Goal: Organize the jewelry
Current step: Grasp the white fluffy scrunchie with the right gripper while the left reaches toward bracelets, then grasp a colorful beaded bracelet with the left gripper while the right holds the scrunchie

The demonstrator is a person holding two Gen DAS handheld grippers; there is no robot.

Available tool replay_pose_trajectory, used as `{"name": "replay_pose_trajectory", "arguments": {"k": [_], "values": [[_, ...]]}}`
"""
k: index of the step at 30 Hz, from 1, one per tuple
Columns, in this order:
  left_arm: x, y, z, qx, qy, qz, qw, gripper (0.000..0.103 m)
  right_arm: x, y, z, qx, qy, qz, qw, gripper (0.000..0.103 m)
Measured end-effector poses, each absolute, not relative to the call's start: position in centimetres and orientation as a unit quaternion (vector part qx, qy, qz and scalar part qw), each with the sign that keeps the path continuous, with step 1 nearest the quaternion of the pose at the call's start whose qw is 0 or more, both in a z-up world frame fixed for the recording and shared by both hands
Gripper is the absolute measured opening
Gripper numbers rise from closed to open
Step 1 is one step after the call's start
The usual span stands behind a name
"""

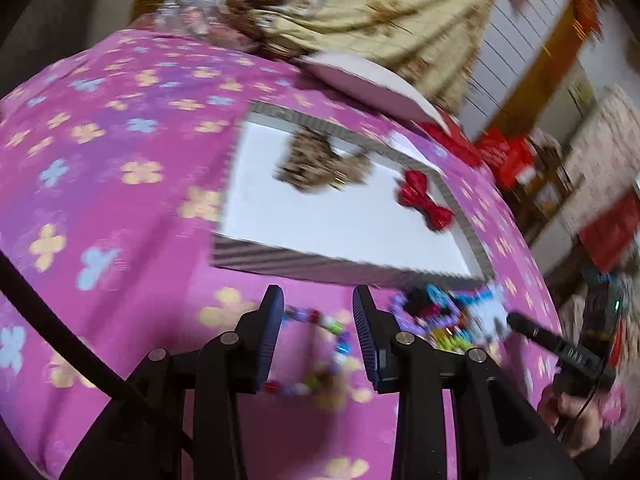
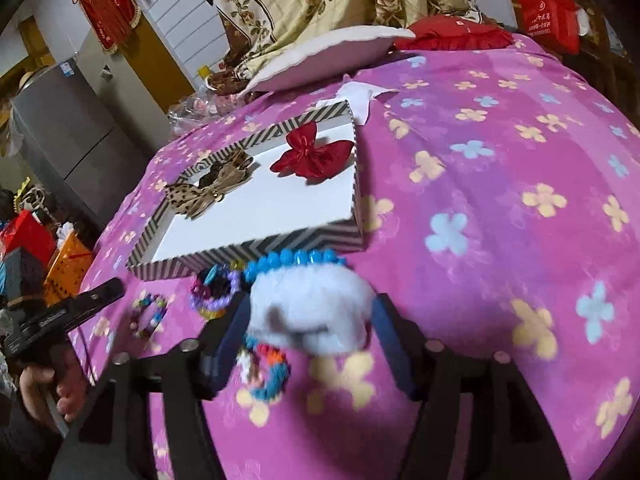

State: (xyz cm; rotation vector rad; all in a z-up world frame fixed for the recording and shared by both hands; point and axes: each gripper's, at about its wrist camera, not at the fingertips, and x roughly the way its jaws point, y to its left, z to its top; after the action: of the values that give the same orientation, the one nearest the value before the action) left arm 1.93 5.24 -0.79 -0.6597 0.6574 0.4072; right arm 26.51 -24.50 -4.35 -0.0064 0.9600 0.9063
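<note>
A striped shallow box with a white floor lies on the pink flowered bedspread. It holds a red bow and a leopard-print bow. A heap of bead bracelets lies in front of the box. My left gripper is open over a multicoloured bead bracelet that lies flat on the cover between its fingers. My right gripper is open around a white fluffy pompom edged with blue beads.
Behind the box lie a white pillow, a red cushion and a beige floral quilt. A crumpled clear bag sits at the bed's far edge. A grey fridge and red boxes stand beside the bed.
</note>
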Motion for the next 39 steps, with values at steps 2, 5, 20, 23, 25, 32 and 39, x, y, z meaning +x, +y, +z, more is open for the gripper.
{"name": "replay_pose_trajectory", "arguments": {"k": [2, 5, 20, 23, 25, 32, 39], "values": [[1.1, 6.1, -0.6, -0.323, 0.302, 0.219, 0.87, 0.013, 26.6, -23.8, -5.3, -0.007, 0.468, 0.421, 0.777, 0.068], [-0.1, 7.3, -0.7, -0.339, 0.288, 0.253, 0.859, 0.013, 25.7, -22.8, -5.4, -0.046, 0.459, 0.422, 0.78, 0.06], [3.0, 4.0, -1.5, -0.303, 0.327, 0.165, 0.88, 0.013, 23.6, -27.2, -0.1, 0.012, 0.35, 0.46, 0.816, 0.019], [4.8, 2.3, -1.5, -0.278, 0.335, 0.124, 0.892, 0.013, 25.0, -27.4, -1.5, 0.003, 0.392, 0.408, 0.825, 0.019], [6.1, 1.2, -1.7, -0.26, 0.341, 0.109, 0.897, 0.013, 25.5, -27.8, -2.2, 0.007, 0.407, 0.39, 0.826, 0.019], [8.6, -0.9, -2.6, -0.232, 0.363, 0.08, 0.899, 0.013, 25.6, -27.9, -2.5, 0.003, 0.411, 0.39, 0.824, 0.02], [4.6, 2.4, -1.4, -0.248, 0.34, 0.164, 0.892, 0.012, 25.5, -27.7, -2.3, 0.002, 0.408, 0.392, 0.825, 0.02]]}}
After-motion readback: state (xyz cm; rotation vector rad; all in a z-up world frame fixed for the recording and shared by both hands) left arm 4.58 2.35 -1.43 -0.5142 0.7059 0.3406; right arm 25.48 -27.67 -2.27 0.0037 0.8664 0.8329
